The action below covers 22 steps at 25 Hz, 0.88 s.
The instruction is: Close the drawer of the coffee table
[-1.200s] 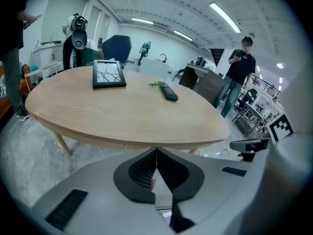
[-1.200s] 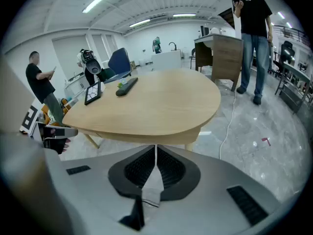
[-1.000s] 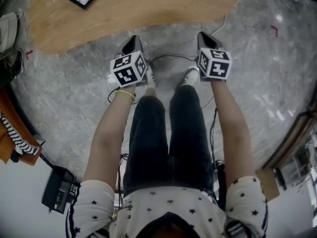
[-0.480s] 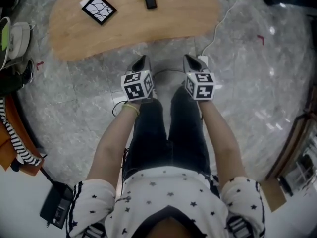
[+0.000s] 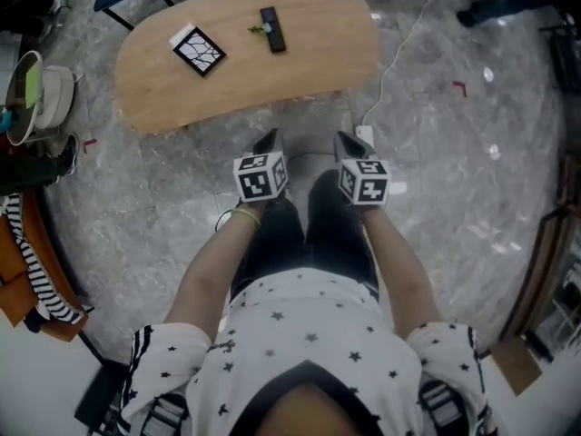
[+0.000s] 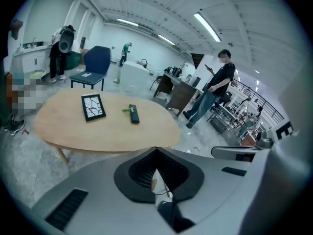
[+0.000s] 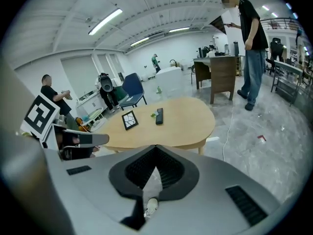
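The oval wooden coffee table [image 5: 300, 71] lies ahead of me on the grey floor. It also fills the middle of the left gripper view [image 6: 107, 131] and the right gripper view [image 7: 186, 121]. No drawer shows in any view. On its top lie a black-framed tile [image 5: 198, 50], a black remote [image 5: 272, 28] and a small green thing [image 5: 257, 31]. My left gripper [image 5: 269, 138] and right gripper [image 5: 346, 141] hang side by side above my legs, short of the table's near edge. Both are shut with nothing between the jaws.
A white power strip [image 5: 365, 135] with its cable lies on the floor by the table's near right. A blue chair [image 6: 95, 62] stands beyond the table. Bowls and shoes [image 5: 36, 89] sit at the left. A person [image 6: 217, 89] stands by a desk [image 7: 217, 75].
Both grippers have risen and drawn closer together. The head view now takes in the whole table, which looks smaller and farther off.
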### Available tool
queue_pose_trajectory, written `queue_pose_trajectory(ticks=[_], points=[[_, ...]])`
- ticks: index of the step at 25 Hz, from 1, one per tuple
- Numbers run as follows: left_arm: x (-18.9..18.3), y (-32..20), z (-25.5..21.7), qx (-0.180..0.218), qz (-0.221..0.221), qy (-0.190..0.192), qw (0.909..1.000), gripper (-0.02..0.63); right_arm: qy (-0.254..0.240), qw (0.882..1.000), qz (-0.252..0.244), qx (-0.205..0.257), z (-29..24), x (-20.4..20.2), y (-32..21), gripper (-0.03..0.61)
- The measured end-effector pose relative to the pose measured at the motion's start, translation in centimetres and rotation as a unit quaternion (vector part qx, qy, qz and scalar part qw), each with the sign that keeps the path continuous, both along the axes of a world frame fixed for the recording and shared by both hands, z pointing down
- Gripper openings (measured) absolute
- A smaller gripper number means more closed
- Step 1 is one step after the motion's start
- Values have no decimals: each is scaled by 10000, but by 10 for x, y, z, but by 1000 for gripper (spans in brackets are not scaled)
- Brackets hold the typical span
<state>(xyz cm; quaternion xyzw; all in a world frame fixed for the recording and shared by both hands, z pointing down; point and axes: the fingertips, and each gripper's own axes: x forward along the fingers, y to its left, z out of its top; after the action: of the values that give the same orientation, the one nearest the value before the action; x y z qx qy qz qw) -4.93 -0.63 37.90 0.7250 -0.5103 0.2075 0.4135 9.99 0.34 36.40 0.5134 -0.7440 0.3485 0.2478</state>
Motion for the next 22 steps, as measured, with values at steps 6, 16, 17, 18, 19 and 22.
queue_pose_trajectory(ticks=[6,16,17,18,19,22], points=[[1,15,-44,-2,181,78,9998,9,-165,9998,111,87,-40,-15,12,11],[4,41,-97,-158,640,139,9977,9,-461,9987,18,202,-95,-41,29,11],[3,44,-100,-195,654,180,9975,9,-474,9987,-8,209,-100,-42,32,11],[1,46,-103,-215,655,204,9974,9,-480,9986,-32,218,-104,-43,34,11],[-1,48,-106,-213,650,203,9974,9,-482,9986,-55,232,-108,-44,36,11],[-11,48,-115,-111,640,137,9978,9,-497,9982,-125,302,-121,-47,42,11]])
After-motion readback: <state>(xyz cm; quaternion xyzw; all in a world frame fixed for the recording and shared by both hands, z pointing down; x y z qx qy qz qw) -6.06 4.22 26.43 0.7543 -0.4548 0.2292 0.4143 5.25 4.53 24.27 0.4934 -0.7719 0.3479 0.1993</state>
